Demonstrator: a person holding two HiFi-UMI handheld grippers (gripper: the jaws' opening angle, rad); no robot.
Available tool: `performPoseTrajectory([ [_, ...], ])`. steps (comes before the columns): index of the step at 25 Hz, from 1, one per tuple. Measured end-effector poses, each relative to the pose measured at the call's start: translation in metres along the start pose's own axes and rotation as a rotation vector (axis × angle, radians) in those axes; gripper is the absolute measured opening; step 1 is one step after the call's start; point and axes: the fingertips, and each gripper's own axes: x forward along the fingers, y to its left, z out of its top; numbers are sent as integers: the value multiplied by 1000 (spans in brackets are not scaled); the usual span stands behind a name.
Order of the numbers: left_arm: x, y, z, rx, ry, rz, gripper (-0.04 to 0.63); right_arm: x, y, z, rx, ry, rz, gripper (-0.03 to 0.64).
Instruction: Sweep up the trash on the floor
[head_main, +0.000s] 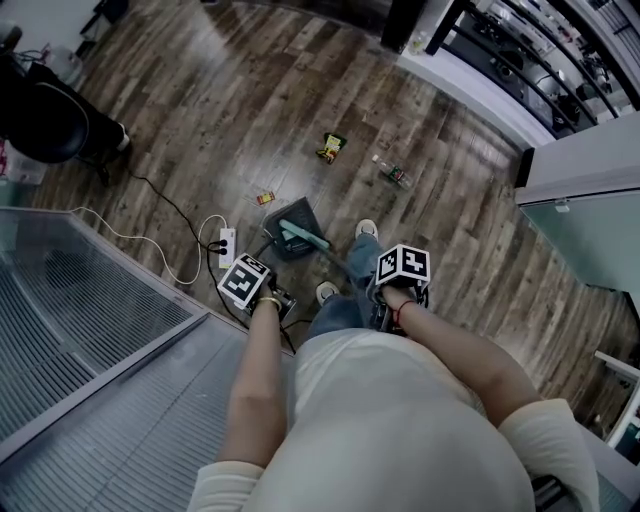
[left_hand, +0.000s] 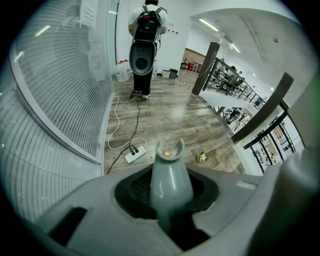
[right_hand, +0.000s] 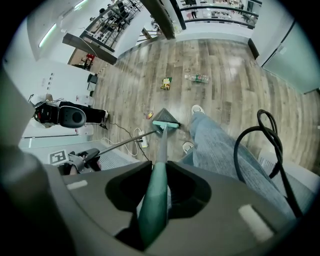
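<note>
On the wooden floor (head_main: 200, 120), a packet (head_main: 331, 147), a wrapper (head_main: 395, 175) and a scrap (head_main: 264, 198) lay unswept, apart from the dustpan (head_main: 290, 216). The left gripper (left_hand: 170, 215) clamped its handle, the right gripper (right_hand: 155, 210) the broom (right_hand: 161, 145); the sweeping seemingly remained.

left: slatted partition (head_main: 90, 330), power strip (head_main: 227, 245) | ahead: floor (head_main: 250, 110) open | right: white counter (head_main: 585, 160)
</note>
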Motion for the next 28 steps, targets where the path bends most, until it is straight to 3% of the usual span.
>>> performPoseTrajectory([
  [17,-27,76,-34,-229,-13,0,94,-11,12,4,-10,-66,28,100],
  [28,-43,110,-42,-351,-53,65,94,-11,49,31,-138,-65,45,100],
])
